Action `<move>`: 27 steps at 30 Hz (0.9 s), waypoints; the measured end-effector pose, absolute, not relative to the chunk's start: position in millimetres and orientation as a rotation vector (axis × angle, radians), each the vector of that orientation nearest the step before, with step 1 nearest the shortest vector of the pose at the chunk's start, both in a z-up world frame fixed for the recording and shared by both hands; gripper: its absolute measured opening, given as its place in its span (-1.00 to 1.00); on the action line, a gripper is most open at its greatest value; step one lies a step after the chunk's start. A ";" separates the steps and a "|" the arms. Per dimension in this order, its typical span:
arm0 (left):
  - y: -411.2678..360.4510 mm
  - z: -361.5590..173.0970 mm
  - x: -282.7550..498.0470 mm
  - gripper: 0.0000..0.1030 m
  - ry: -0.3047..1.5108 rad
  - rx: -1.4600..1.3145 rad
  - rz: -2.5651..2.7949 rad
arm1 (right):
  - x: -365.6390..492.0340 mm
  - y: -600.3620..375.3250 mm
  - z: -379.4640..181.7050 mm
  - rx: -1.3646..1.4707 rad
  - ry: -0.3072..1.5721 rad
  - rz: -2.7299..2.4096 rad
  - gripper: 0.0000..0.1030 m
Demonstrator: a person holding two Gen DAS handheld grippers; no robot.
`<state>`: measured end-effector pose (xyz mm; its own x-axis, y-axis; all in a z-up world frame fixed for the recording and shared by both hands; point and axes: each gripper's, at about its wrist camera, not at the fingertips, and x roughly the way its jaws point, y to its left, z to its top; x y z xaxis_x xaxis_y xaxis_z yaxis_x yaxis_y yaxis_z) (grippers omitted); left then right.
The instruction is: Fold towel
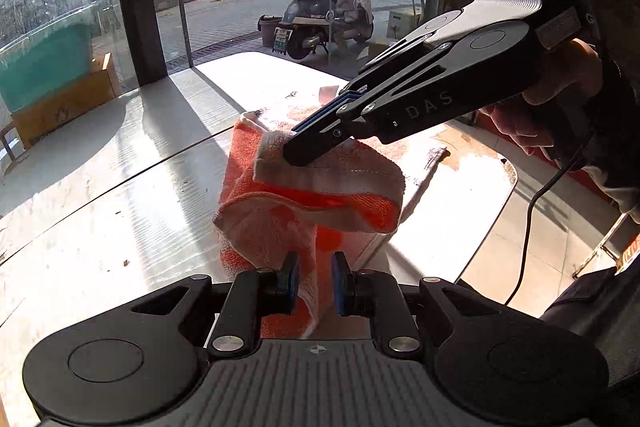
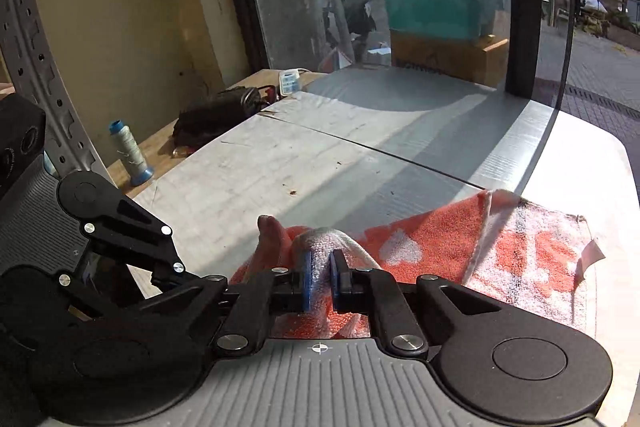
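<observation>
Nearest, in the left wrist view, my left claw (image 1: 314,281) stands narrow, pinched on a hanging corner of the towel (image 1: 304,195), which passes up between its blue pads (image 1: 294,277). In the right wrist view my right claw (image 2: 320,277) is nearly shut, clamped on a bunched white edge of the same towel (image 2: 460,247). Beyond the left claw, the right claw (image 1: 294,151) appears side-on, gripping the raised hem.

Step in hand, as I judge it: both near corners are lifted off the table (image 1: 120,187), and the first fold is under way. The next move calls for carrying both corners together away from me, level with each other, and laying them on the far edge without dragging the flat part.

Farther out, the rest of the towel lies flat in sunlight. Its long axis runs away from the left claw, crosswise in the right wrist view, towards the table's far rounded corner.
</observation>
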<state>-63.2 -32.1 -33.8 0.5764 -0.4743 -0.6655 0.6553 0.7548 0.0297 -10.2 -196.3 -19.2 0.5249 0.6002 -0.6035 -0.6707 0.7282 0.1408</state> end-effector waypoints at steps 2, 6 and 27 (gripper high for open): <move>-17.2 -20.0 -56.1 -0.66 0.629 0.259 -0.598 | 3.7 -189.0 -7.2 -0.114 0.638 0.764 -0.81; 2.6 -5.7 -43.0 -0.66 0.560 0.222 -0.501 | 35.0 -170.3 9.2 -0.097 0.584 0.780 -0.81; 28.6 -12.1 -2.8 -0.90 0.525 0.055 -0.448 | 78.4 -192.8 10.7 0.155 0.568 0.797 -0.81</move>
